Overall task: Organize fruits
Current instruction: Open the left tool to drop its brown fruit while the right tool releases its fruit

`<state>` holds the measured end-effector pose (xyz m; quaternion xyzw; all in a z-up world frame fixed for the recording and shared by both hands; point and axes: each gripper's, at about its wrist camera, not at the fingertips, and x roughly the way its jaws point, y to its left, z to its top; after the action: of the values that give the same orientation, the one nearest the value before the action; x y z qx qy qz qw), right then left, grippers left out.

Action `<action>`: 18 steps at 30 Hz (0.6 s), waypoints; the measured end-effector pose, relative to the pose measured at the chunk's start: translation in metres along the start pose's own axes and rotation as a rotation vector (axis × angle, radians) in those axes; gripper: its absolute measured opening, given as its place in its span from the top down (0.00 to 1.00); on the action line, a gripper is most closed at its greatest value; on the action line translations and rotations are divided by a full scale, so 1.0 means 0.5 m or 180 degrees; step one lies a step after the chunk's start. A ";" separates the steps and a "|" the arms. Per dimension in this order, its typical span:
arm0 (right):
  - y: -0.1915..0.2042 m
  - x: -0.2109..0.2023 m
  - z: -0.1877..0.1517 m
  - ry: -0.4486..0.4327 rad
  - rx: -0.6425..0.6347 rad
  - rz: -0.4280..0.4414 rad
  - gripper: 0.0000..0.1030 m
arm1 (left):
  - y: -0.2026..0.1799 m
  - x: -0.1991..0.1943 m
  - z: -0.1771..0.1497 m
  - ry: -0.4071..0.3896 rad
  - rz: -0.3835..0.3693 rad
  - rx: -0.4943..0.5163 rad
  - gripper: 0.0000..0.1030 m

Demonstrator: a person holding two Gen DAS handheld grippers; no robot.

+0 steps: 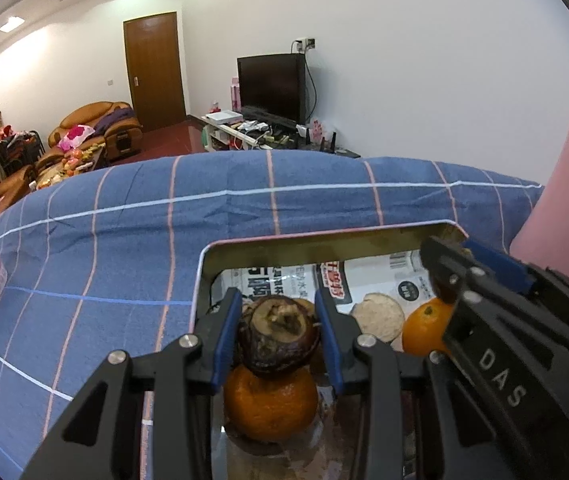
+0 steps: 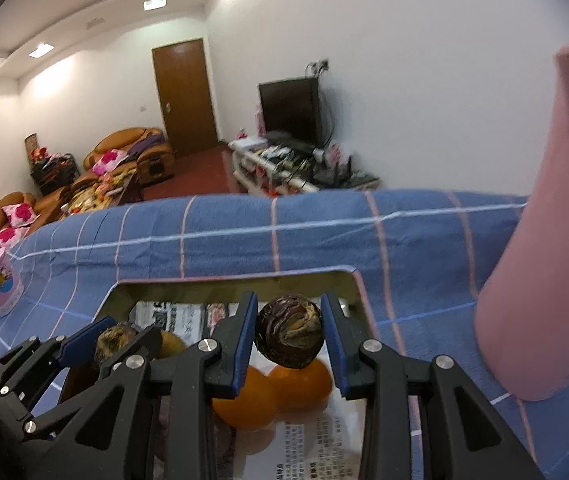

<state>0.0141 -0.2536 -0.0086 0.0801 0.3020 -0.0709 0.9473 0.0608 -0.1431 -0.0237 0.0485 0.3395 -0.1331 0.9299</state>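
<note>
Blue-padded, the left claw (image 1: 278, 332) and the right claw (image 2: 289, 336) each clamp a dark water chestnut over the newspaper-lined tin (image 1: 324, 240) of oranges (image 1: 270, 402).

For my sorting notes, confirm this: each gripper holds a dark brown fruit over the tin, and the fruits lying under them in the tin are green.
Wrong in one respect: the fruits lying under them in the tin are orange, not green, as both wrist views show. The rest stands: the left gripper and the right gripper each hold a dark brown fruit over the tin.
</note>
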 end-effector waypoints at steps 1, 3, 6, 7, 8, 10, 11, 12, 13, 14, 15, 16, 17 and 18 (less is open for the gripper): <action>0.001 0.001 0.001 0.0010 -0.0009 0.0014 0.66 | -0.002 0.001 0.001 0.0000 -0.0006 0.0005 0.62; 0.004 0.004 0.000 0.0023 -0.0030 0.0047 0.66 | -0.001 0.001 0.000 0.0002 -0.0005 0.0023 0.62; 0.005 0.013 -0.003 0.0106 0.0038 0.0255 0.66 | -0.006 0.000 0.000 0.0001 -0.0001 0.0050 0.62; 0.005 0.018 -0.005 0.0151 0.0069 0.0345 0.66 | -0.006 0.000 -0.001 -0.0002 -0.0017 0.0054 0.62; 0.004 0.023 -0.007 0.0193 0.0109 0.0408 0.66 | -0.006 0.000 -0.001 0.0001 -0.0033 0.0063 0.62; -0.002 0.030 -0.010 0.0237 0.0214 0.0480 0.66 | -0.006 0.000 -0.001 0.0002 -0.0016 0.0069 0.62; -0.007 0.034 -0.011 0.0270 0.0267 0.0522 0.66 | -0.006 -0.001 -0.001 0.0005 -0.0012 0.0073 0.62; -0.011 0.038 -0.013 0.0293 0.0312 0.0556 0.66 | -0.007 0.000 0.000 0.0007 -0.0005 0.0079 0.62; -0.015 0.043 -0.014 0.0326 0.0372 0.0601 0.66 | -0.008 -0.001 0.001 0.0004 0.0007 0.0084 0.62; -0.015 0.043 -0.015 0.0325 0.0373 0.0608 0.66 | -0.009 0.000 0.002 0.0006 0.0003 0.0079 0.62; -0.013 0.042 -0.017 0.0320 0.0364 0.0600 0.66 | -0.010 0.000 0.002 0.0006 -0.0002 0.0081 0.62; -0.013 0.042 -0.017 0.0313 0.0364 0.0597 0.66 | -0.014 -0.001 0.002 0.0005 -0.0001 0.0088 0.62; -0.012 0.044 -0.017 0.0312 0.0362 0.0594 0.66 | -0.015 -0.001 0.001 0.0005 0.0002 0.0089 0.62; -0.010 0.043 -0.018 0.0304 0.0353 0.0582 0.66 | -0.016 -0.001 0.001 0.0006 0.0002 0.0091 0.62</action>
<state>0.0254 -0.2583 -0.0289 0.1629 0.3339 0.0031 0.9284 0.0584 -0.1506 -0.0229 0.0621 0.3384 -0.1377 0.9288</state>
